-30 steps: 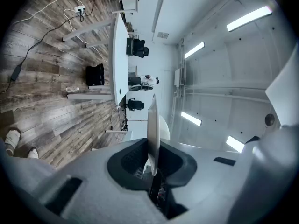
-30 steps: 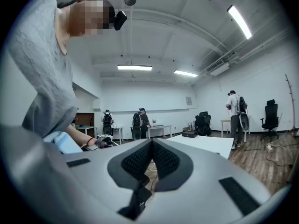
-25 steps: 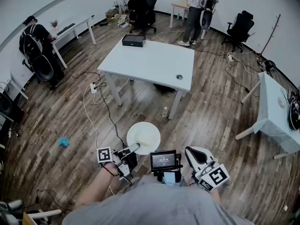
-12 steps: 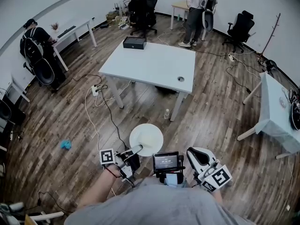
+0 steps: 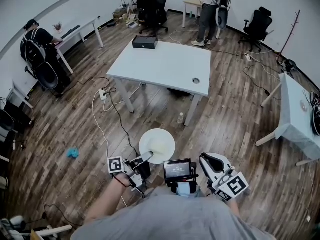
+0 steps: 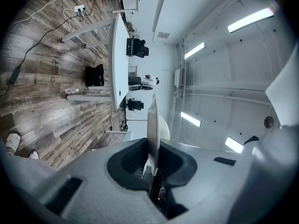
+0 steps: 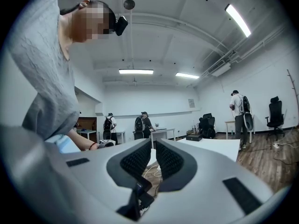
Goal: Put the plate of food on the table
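A white plate point(image 5: 157, 145) is held out level in front of me, and I make out no food on it. My left gripper point(image 5: 144, 158) is shut on its near rim. In the left gripper view the plate point(image 6: 153, 120) shows edge-on between the dark pads of the left gripper point(image 6: 153, 164). My right gripper point(image 5: 205, 159) hangs to the right of the plate, shut and with nothing in it; in its own view the pads point(image 7: 167, 158) of the right gripper point(image 7: 153, 146) stand nearly together. The white table point(image 5: 165, 64) stands ahead across the wooden floor.
A black box point(image 5: 144, 42) sits at the table's far end. A small bottle point(image 5: 180, 118) stands on the floor by the near right table leg. Cables and a power strip point(image 5: 105, 92) lie at the left. A second table point(image 5: 295, 119) is at the right, with chairs and people along the walls.
The head view has shifted a little, and the plate and both grippers sit slightly further right in it. The left grip on the plate is unchanged.
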The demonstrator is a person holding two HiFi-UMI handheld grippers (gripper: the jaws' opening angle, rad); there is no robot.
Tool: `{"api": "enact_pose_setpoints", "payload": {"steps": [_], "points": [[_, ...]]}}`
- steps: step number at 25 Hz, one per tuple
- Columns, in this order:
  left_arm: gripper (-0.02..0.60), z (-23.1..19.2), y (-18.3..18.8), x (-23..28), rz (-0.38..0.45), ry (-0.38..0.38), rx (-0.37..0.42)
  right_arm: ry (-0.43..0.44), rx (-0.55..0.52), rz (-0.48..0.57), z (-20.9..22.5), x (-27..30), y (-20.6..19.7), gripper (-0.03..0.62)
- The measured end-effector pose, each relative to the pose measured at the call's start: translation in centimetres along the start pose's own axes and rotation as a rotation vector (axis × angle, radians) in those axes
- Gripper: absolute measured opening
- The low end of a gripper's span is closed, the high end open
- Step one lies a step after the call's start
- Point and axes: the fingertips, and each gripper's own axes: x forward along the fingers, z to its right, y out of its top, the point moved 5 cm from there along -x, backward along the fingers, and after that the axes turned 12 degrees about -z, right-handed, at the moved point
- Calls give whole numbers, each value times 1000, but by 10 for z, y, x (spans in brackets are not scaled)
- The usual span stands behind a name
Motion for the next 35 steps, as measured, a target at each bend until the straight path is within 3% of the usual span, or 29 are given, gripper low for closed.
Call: {"api": "enact_pose_setpoints", "payload": {"steps": [9,20,35], "points": [[35,3,27,3,-11,-20,26,9,8,17,-4,25,8,34],[35,1,56,38,-88,-18,27,40,-26,23,9,59,19,34],[35,-12,112,96,-99,28,22,55,23,32,90,87,20,34]]}}
